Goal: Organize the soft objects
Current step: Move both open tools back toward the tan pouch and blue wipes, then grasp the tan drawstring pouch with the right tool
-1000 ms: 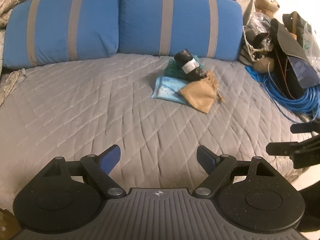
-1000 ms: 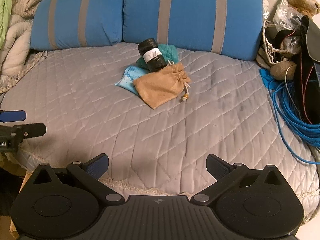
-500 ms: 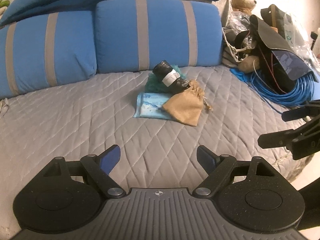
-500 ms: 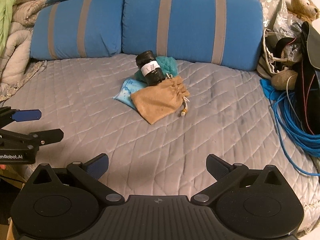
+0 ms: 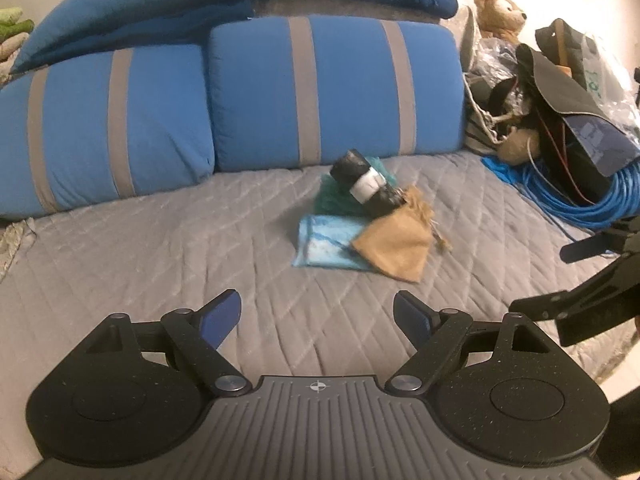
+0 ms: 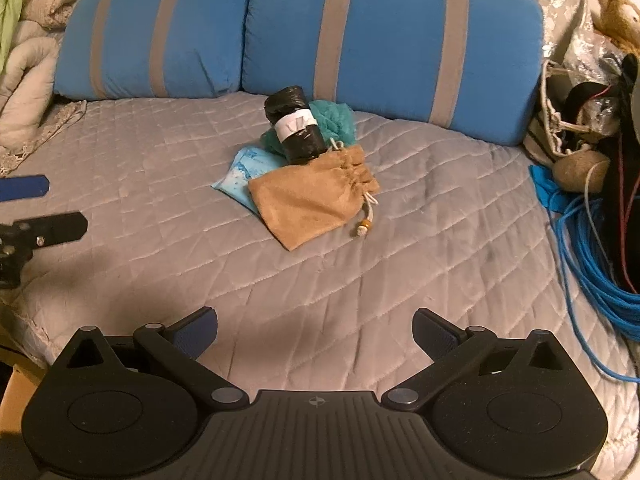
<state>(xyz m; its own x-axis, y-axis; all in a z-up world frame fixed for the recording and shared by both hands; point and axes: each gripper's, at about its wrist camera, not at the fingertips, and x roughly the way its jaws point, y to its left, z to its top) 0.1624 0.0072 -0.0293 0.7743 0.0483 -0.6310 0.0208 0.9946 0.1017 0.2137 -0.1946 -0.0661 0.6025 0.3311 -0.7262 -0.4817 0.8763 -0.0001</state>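
We look along two hand-held tools over a bed covered in a grey quilted bedspread [image 6: 400,264]. The left tool [image 5: 318,314] hangs over the near part of the bed with its blue-padded fingers spread wide and nothing between them. The right tool [image 6: 314,334] is likewise spread and empty, over the near edge of the bed.

A small heap of soft things lies near the middle of the bed, well beyond both tools. Nearest is a flat tan suede drawstring pouch [image 6: 310,200], its beaded cord trailing to the right. It overlaps a pale blue plastic packet [image 6: 240,174] that sticks out to its left. Behind them a black roll of plastic bags with a white paper band [image 6: 296,124] leans on a crumpled teal mesh cloth [image 6: 336,120].

At the far side two blue pillows with grey stripes [image 6: 384,40] stand side by side against the head of the bed. To the right lies a coil of blue cable [image 6: 584,256] beside a jumble of bags, with a brown teddy bear [image 5: 500,10] at the far right corner.
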